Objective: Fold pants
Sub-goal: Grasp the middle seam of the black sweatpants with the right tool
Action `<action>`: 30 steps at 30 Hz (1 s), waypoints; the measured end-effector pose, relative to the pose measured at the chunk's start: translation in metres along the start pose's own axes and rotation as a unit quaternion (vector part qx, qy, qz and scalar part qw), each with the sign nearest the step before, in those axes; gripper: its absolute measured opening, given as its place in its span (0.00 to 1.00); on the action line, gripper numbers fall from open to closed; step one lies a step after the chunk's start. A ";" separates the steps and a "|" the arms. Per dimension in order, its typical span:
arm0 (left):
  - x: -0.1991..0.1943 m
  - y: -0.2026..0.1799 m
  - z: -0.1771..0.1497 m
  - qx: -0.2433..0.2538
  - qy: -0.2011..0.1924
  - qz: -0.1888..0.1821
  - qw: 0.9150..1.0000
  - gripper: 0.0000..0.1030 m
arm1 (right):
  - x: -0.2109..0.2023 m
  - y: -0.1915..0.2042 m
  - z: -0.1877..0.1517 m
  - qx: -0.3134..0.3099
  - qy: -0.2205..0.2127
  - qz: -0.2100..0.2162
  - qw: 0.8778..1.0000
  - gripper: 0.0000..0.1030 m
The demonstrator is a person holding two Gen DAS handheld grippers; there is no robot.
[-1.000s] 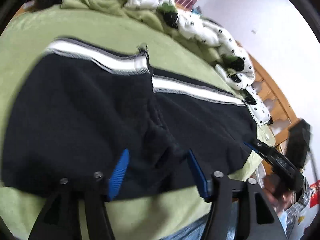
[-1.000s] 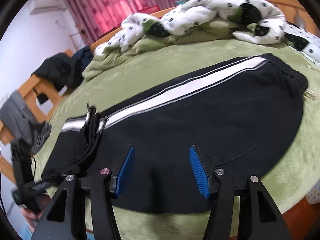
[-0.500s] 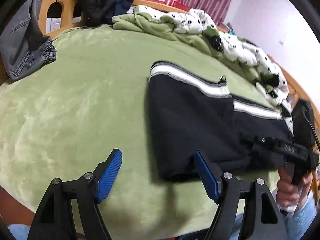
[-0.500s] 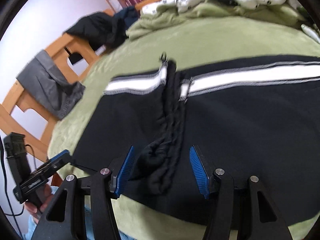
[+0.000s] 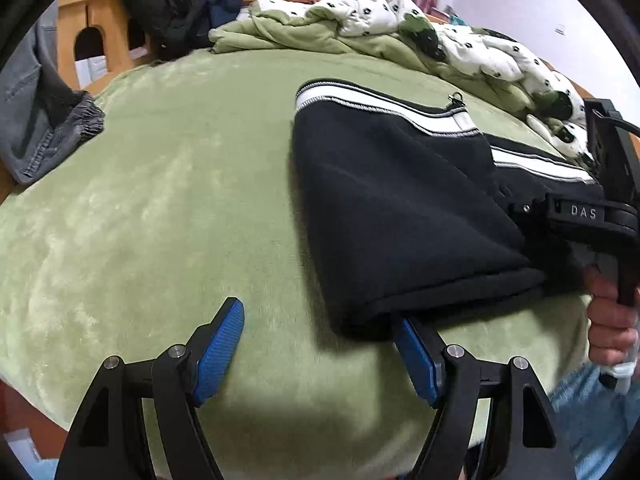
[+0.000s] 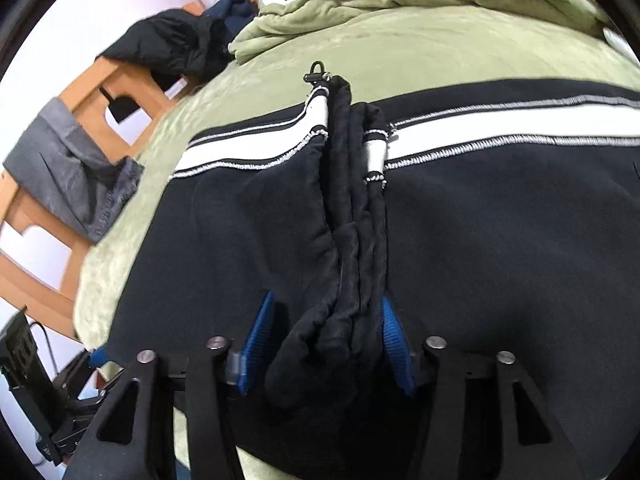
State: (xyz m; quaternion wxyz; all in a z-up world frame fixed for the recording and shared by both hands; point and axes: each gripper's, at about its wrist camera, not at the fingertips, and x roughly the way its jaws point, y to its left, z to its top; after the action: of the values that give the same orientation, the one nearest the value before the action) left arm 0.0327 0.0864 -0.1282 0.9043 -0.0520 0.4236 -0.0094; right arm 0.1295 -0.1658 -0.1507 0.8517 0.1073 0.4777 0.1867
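Black pants (image 5: 392, 200) with a white side stripe lie folded over on a green bed. My left gripper (image 5: 316, 348) is open; its right finger (image 5: 416, 356) sits just under the near left corner of the fold, its left finger over bare blanket. My right gripper (image 6: 324, 340) is open, its blue pads either side of the bunched leg cuffs (image 6: 352, 248), which lie on the pants (image 6: 500, 240). The right gripper also shows at the right edge of the left wrist view (image 5: 576, 216), held in a hand.
The green blanket (image 5: 160, 200) covers the bed. A rumpled spotted duvet (image 5: 460, 48) lies at the far side. Grey trousers (image 5: 44, 120) and a dark jacket (image 5: 168, 4) hang on the wooden bed frame at the left. The bed's near edge is right below both grippers.
My left gripper has let go and swung left off the pants to their folded edge. My right gripper has moved left along the pants and now straddles the bunched cuffs.
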 end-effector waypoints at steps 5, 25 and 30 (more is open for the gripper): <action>0.001 0.006 -0.001 -0.091 -0.031 -0.031 0.995 0.51 | 0.000 -0.006 0.004 0.013 -0.017 0.004 1.000 0.19; -0.008 -0.044 -0.013 -0.045 -0.005 -0.020 0.999 0.33 | -0.080 -0.102 -0.018 0.075 -0.121 0.011 0.990 0.15; -0.027 -0.043 -0.019 -0.024 0.023 -0.055 0.998 0.55 | -0.075 -0.105 -0.027 0.050 -0.093 -0.017 0.994 0.30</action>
State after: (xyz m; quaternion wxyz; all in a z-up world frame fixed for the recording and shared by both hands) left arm 0.0019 0.0441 -0.1150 0.8908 -0.0969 0.4412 -0.0497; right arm 0.0932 -0.2930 -0.1448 0.8892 0.1590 0.4066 0.1371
